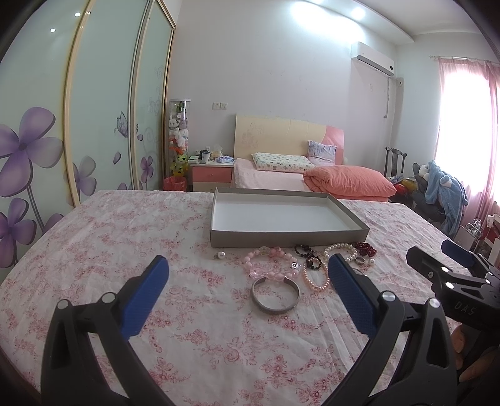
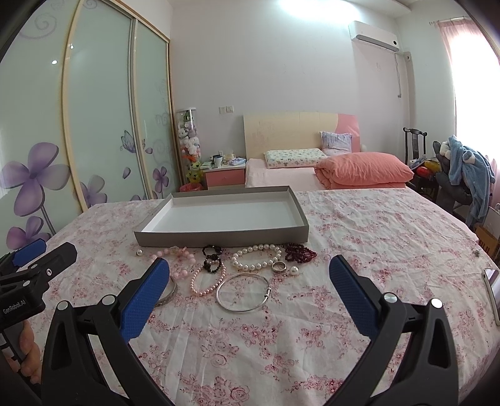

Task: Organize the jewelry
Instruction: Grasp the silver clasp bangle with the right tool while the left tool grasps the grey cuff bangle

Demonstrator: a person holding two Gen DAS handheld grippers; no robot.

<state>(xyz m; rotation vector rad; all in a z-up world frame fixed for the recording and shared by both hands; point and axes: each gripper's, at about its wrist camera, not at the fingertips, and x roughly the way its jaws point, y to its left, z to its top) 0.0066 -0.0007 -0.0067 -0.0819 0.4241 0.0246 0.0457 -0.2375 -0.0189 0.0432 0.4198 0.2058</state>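
Fingers [image 1: 350, 293] of both my grippers released, spread wide; silver bangle [image 2: 243, 292] between right fingers [image 2: 353, 293], tray [image 2: 218, 239] beyond.

Both views are bright and evenly lit. Daylight floods through the pink-curtained window [image 1: 462, 131], which blows out to white, and ceiling lights [image 1: 325, 11] glare overhead and reflect as spots on the wardrobe doors [image 2: 93, 103]. Shadows are faint. Fisheye distortion bends the edges, and the corners vignette black.
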